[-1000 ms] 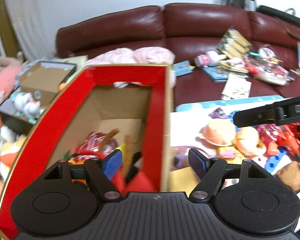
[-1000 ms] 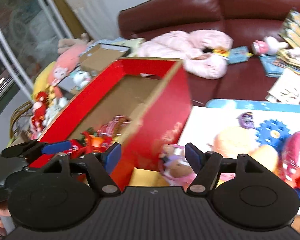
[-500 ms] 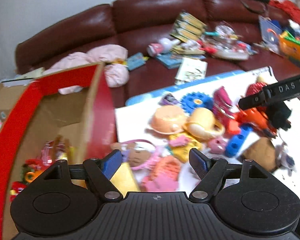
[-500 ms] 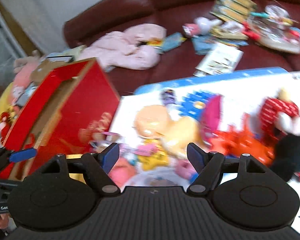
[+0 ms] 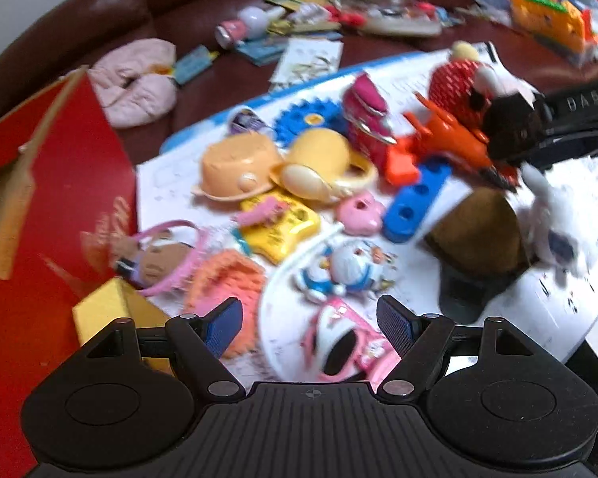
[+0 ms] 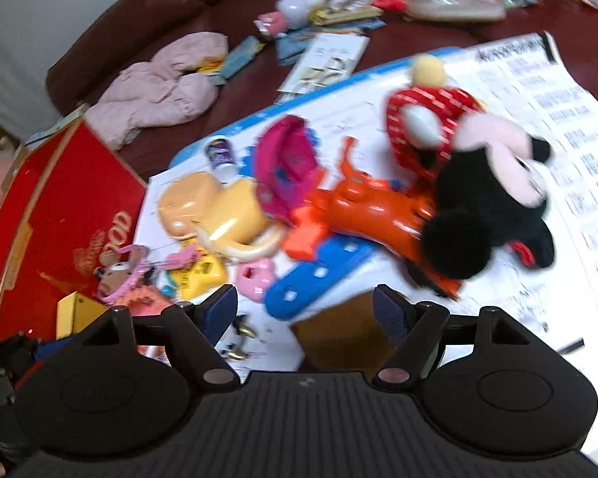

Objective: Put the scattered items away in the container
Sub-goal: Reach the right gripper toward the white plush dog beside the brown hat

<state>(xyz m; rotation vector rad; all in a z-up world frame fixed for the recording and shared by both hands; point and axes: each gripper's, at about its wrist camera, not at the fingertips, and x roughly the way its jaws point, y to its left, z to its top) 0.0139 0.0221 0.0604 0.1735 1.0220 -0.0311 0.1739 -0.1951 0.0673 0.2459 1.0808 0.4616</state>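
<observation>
Both grippers are seen spread and empty: left gripper (image 5: 310,320) above a white-and-blue cat figure (image 5: 349,267) at lower centre; right gripper (image 6: 305,306) above a blue perforated strip (image 6: 319,271). The red box (image 5: 59,215) is found at left of the worktop (image 5: 578,183).

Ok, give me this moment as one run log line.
left gripper: open, empty, above pink toy | right gripper: open, empty, above blue strip | red box: left of toy pile
</observation>
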